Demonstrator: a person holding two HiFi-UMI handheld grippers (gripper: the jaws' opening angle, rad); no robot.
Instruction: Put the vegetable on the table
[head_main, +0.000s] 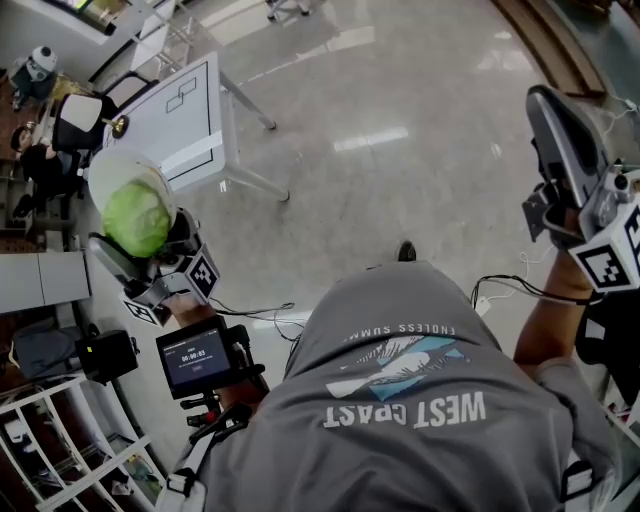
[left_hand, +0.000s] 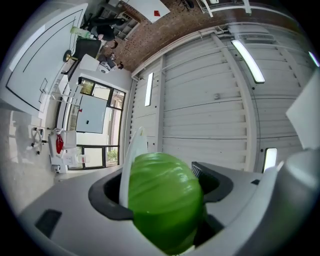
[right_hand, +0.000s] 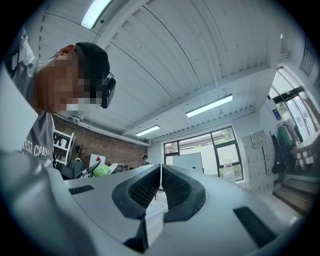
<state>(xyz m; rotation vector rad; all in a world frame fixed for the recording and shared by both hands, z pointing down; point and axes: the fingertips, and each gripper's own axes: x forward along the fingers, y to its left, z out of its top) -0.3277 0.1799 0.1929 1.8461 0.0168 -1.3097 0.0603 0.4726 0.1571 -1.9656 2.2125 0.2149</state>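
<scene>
Green cabbage (head_main: 137, 218) is riding in the left gripper (head_main: 148, 240) in the head view, short of the white table (head_main: 175, 110) lying just ahead, far from the right gripper (head_main: 550, 115). In the left gripper view the jaws are clamping it, a thin white disc (left_hand: 131, 160) against one side. In the right gripper view the jaws are pressing together, empty.

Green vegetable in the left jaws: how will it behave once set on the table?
The green vegetable looks round and glossy, so it will likely roll on the table and may slip under a light grip. It seems to keep its shape between the jaws, so probably firm.
</scene>
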